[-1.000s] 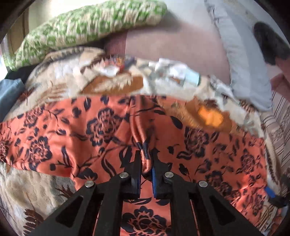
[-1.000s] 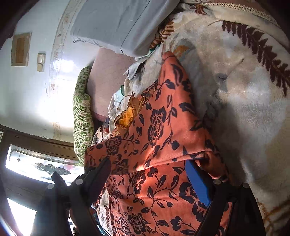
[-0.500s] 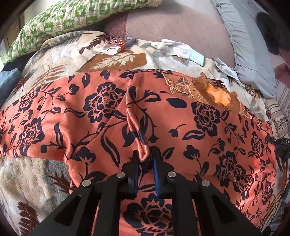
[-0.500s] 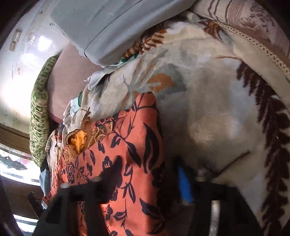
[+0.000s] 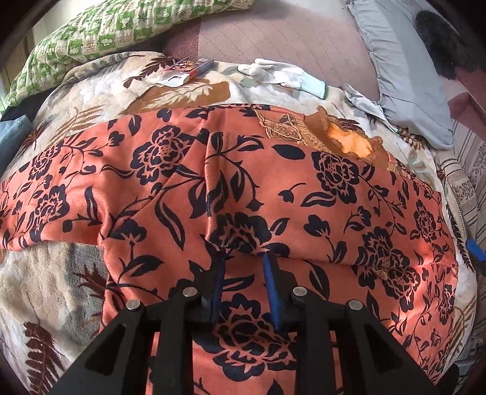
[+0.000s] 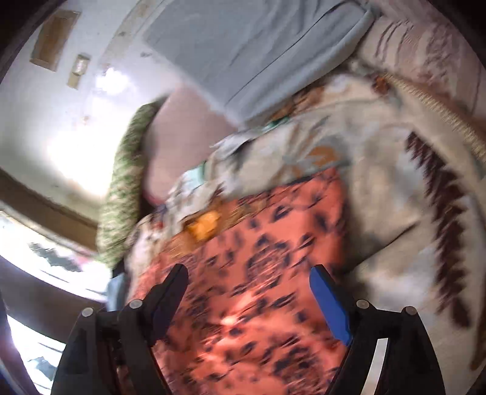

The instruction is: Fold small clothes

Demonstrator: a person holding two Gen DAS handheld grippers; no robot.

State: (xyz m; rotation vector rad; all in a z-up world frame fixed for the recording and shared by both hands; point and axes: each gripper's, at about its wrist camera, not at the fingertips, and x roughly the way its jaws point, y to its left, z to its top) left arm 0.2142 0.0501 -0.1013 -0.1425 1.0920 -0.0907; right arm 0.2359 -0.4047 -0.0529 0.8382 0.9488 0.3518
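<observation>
An orange garment with a dark floral print (image 5: 249, 188) lies spread across a cream leaf-patterned blanket (image 5: 54, 273) on a bed, its embroidered neckline (image 5: 343, 139) at the far right. My left gripper (image 5: 244, 256) hovers just over the garment's near middle, jaws a little apart and holding nothing. My right gripper (image 6: 249, 270) is wide open above the garment's right edge (image 6: 273, 243); that view is blurred by motion. A blue pad of the right gripper (image 5: 475, 249) shows at the right edge of the left wrist view.
A green patterned pillow (image 5: 121, 27) lies at the back left, a grey pillow (image 5: 404, 70) at the back right. A small box (image 5: 185, 68) and white gloves (image 5: 282, 74) lie on the blanket beyond the garment. A wall (image 6: 100, 91) is behind.
My left gripper has let go of the pinched fold and opened; the fabric now lies flat. My right gripper has released the garment's edge, opened wide and is moving.
</observation>
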